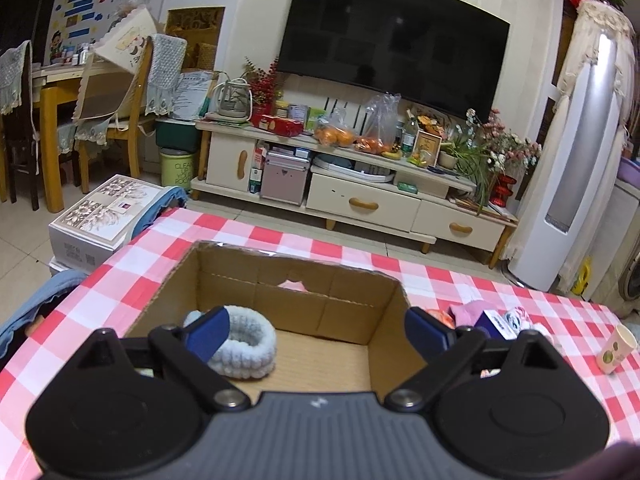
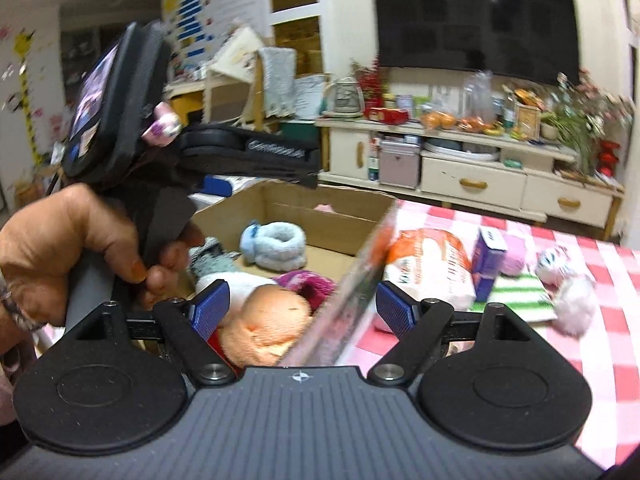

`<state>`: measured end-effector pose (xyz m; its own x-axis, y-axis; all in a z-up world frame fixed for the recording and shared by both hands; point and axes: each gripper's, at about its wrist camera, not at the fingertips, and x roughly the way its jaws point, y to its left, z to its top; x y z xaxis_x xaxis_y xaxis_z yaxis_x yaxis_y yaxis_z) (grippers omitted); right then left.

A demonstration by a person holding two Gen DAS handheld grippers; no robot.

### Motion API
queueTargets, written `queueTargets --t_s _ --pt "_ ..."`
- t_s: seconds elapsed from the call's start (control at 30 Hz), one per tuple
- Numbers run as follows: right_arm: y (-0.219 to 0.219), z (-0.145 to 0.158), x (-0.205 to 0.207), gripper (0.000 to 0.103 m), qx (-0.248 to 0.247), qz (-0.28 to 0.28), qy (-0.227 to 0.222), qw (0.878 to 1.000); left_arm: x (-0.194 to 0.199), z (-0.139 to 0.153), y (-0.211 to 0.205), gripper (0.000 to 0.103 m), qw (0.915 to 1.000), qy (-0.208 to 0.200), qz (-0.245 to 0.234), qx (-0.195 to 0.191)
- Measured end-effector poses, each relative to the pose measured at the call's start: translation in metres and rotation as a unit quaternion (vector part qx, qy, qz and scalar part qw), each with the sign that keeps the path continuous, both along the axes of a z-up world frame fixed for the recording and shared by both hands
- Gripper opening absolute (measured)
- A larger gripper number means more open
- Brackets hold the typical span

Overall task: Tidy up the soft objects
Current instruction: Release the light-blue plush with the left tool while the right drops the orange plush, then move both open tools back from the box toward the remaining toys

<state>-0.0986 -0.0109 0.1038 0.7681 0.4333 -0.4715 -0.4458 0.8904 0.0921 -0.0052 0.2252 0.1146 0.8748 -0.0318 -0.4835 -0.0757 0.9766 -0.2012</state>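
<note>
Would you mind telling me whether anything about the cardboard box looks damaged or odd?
Yes: the brown cardboard box has a ragged hole torn in its far wall, and the pink-checked tablecloth shows through it.

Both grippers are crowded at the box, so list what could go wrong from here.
1. The left gripper and right gripper both stand open over the cardboard box; they could knock together.
2. The right gripper straddles the box's near wall, so it may catch or drag it.
3. The paper cup stands near the table edge, where a sweep toward the remaining items could tip it.
</note>
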Motion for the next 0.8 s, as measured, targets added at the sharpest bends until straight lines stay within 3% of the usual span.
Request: queueTargets --t_s 0.2,0.3,0.8 --pt "-0.019 -0.005 -0.001 0.100 0.023 -0.031 0.006 0.999 -0.001 0.000 -0.015 0.095 0.9999 0.002 -0.011 0.013" --pt "-0.021 -0.007 -0.001 0.100 0.028 -0.040 0.008 0.999 -0.001 0.000 -0.024 0.101 0.9996 0.001 -0.019 0.021" --pt "-0.047 -0.015 0.007 0.101 0.055 -0.092 0.023 0.994 -0.006 -0.001 -0.063 0.102 0.9972 -0.006 -0.050 0.055"
